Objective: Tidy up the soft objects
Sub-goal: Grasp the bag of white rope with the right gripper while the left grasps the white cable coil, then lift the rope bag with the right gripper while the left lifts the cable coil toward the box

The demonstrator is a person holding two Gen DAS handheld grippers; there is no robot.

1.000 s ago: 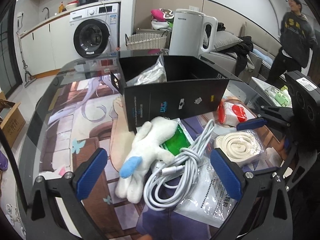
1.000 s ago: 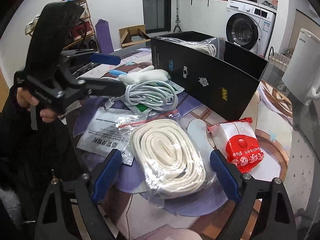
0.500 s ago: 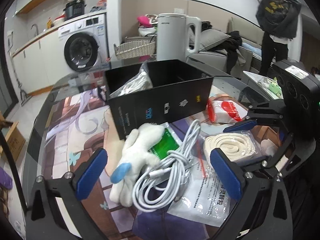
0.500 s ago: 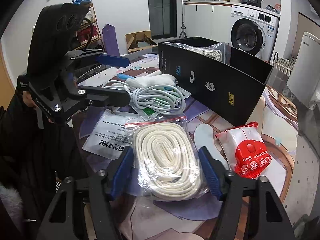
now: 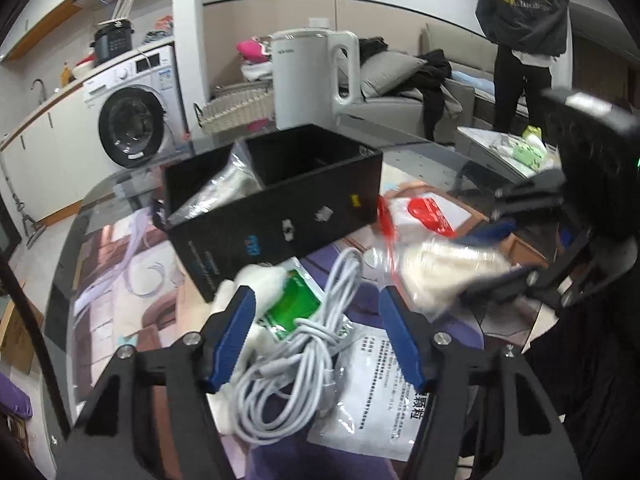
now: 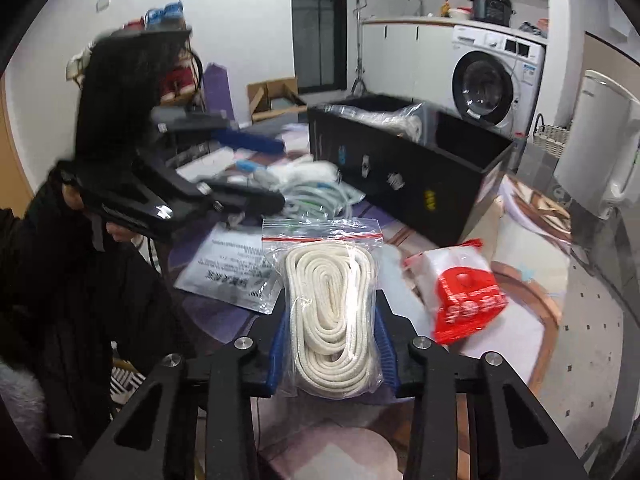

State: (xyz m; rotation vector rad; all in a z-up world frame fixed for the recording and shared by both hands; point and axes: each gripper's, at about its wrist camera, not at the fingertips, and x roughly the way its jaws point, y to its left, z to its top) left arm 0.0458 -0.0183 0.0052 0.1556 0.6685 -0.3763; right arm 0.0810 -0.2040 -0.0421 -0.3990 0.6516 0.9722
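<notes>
1. Two blue pads of the left gripper [image 5: 316,336] stand apart in the left wrist view, with the white cable coil [image 5: 296,344] lying loose between them; nothing is pinched
2. Ahead of that gripper the black box [image 5: 280,220] stands open-topped on the glass table [image 5: 80,240], a clear bag leaning in its left end and bare room in its right end
3. White plush toy [image 5: 260,280] lies at the box's near corner, touching the green packet [image 5: 292,304] and partly hidden behind the left pad
4. Compared with half a second ago, the left pads have drawn closer together around the cable, and the bagged rope [image 5: 444,272] now hangs in the air to the right, blurred
5. Seen from the right wrist view, the right gripper [image 6: 330,340] is pinched on the bagged rope [image 6: 332,312], the bag upright between its pads with its red zip edge on top, lifted clear of the printed sheet [image 6: 232,272]
6. Half a second ago those pads flanked the bag as it lay flat
7. Red balloon packet [image 6: 460,296] lies just right of the bag, and the black box [image 6: 400,176] sits beyond it with open floor of table between
8. Left gripper [image 6: 256,172] shows blurred at left, held level over the cable
</notes>
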